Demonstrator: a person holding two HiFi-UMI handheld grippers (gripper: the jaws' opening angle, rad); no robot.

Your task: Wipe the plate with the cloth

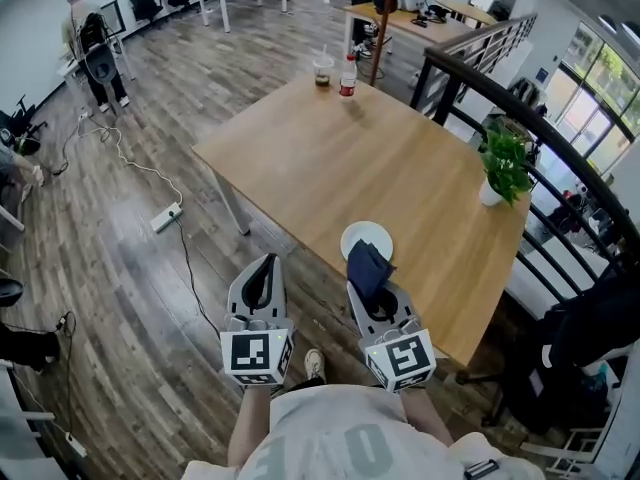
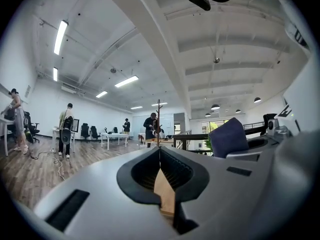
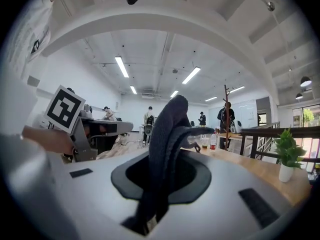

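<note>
Slack is the main worry here. At the left, the left gripper (image 1: 264,276) hangs over the floor short of the table (image 1: 330,158), jaws closed on nothing, so nothing steadies the plate (image 1: 369,232). Beside it, the right gripper (image 1: 378,298) is clamped on the dark cloth (image 1: 366,266), which stands up from the jaws in a loose fold and overlaps the plate's near rim in the head view. The white plate sits close to the table's near edge, unwiped by my reading. A hard push could skate it across the wood or off that edge; a shallow pinch could let the cloth slip free. Farther right, the potted plant (image 1: 503,168) stands well clear.
</note>
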